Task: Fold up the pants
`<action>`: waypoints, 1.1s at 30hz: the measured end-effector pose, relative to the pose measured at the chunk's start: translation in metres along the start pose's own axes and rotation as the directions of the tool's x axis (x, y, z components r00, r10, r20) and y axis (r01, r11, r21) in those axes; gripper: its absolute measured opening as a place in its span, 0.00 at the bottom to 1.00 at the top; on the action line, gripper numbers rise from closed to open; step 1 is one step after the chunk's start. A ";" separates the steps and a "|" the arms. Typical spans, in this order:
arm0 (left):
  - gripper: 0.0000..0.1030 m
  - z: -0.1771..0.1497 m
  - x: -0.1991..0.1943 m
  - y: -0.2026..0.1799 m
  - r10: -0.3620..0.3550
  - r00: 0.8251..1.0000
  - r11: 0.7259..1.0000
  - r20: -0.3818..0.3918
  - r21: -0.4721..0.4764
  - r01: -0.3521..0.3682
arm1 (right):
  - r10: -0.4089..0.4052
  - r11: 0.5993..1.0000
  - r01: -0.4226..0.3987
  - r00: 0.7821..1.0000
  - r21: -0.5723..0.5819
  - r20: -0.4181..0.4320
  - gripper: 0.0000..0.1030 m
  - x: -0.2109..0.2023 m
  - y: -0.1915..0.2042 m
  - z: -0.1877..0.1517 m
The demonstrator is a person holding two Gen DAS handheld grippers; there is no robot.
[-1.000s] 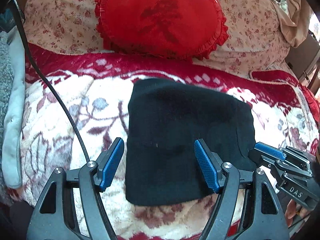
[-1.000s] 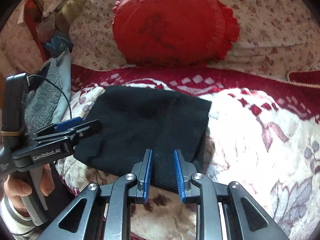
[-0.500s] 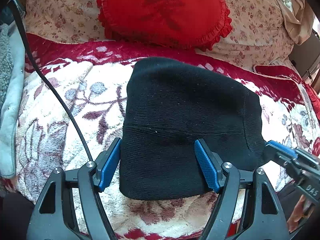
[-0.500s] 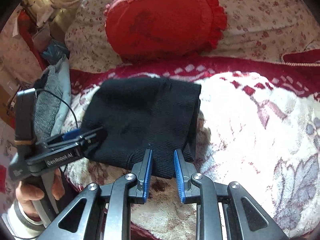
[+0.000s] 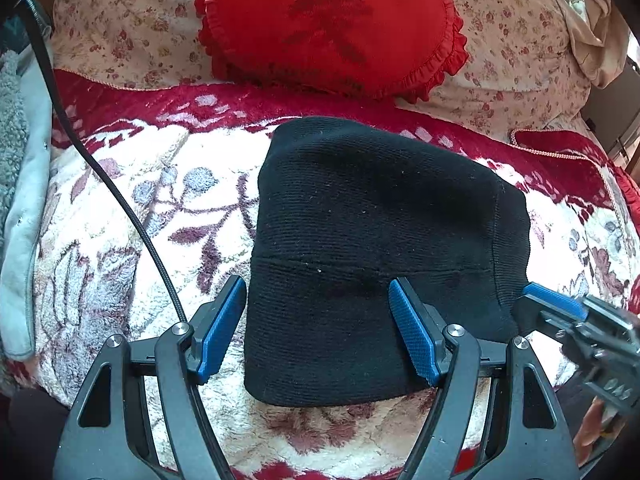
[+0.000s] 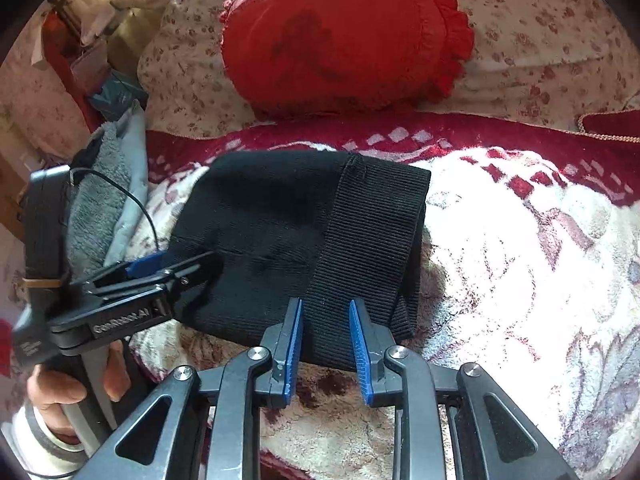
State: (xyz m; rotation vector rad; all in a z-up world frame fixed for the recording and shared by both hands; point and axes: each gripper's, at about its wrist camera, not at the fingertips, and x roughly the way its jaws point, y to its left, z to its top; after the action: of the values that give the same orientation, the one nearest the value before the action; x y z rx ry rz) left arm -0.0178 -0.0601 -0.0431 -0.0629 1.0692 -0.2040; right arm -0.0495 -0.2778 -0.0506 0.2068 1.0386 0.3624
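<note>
Left wrist view: black knit pants point(image 5: 360, 248), already folded into a compact block, lying flat on the fleecy floral blanket point(image 5: 132, 232) near its front edge, below the red ruffled cushion point(image 5: 332, 28). Left gripper point(image 5: 318, 332) spread wide, blue pads straddling the near-left part of the bundle, nothing pinched between them. At the right edge, right gripper point(image 5: 560, 312) seen side-on, tips at the bundle's near-right corner; whether touching the cloth, impossible to tell from here.

Right wrist view: right gripper point(image 6: 325, 344) parted to a narrow gap, pads point(image 6: 294, 340) just over the near edge of the ribbed waistband point(image 6: 372, 240), which runs along the right side of the bundle; fabric between them not visibly clamped, so judged released. Left gripper point(image 6: 160, 272) reaching in from the left, held by the left hand point(image 6: 68, 392), with a black cable point(image 6: 132, 196) trailing behind.

Handling, as a judgement: soft, light, limp knit, several layers thick, prone to sagging and slipping apart if lifted by one layer only. Not fragile, not slippery against the plush blanket. Best hold likely at the near corners, pinching through all layers, with the thicker ribbed band giving the firmer bite. Task probably near its end.
</note>
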 end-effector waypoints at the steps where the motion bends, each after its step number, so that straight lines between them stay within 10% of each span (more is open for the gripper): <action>1: 0.75 0.000 0.000 0.000 0.005 1.000 1.000 0.001 0.003 -0.005 | 0.011 1.000 -0.011 1.000 0.012 0.009 0.41 -0.003 -0.004 0.000; 25: 0.81 0.017 0.023 0.034 -0.229 0.971 0.969 -0.073 -0.110 0.221 | 0.204 0.940 -0.205 0.978 0.273 0.033 0.62 0.031 -0.066 0.003; 33: 0.91 0.020 0.033 0.026 -0.210 0.976 0.974 -0.056 -0.097 0.204 | 0.238 0.938 -0.243 0.970 0.246 0.051 0.65 0.044 -0.057 0.006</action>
State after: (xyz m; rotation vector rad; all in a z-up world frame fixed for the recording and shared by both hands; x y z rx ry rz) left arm 0.0186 -0.0424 -0.0662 -0.2518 1.1374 -0.3479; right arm -0.0130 -0.3132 -0.1014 0.5677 1.0402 0.4489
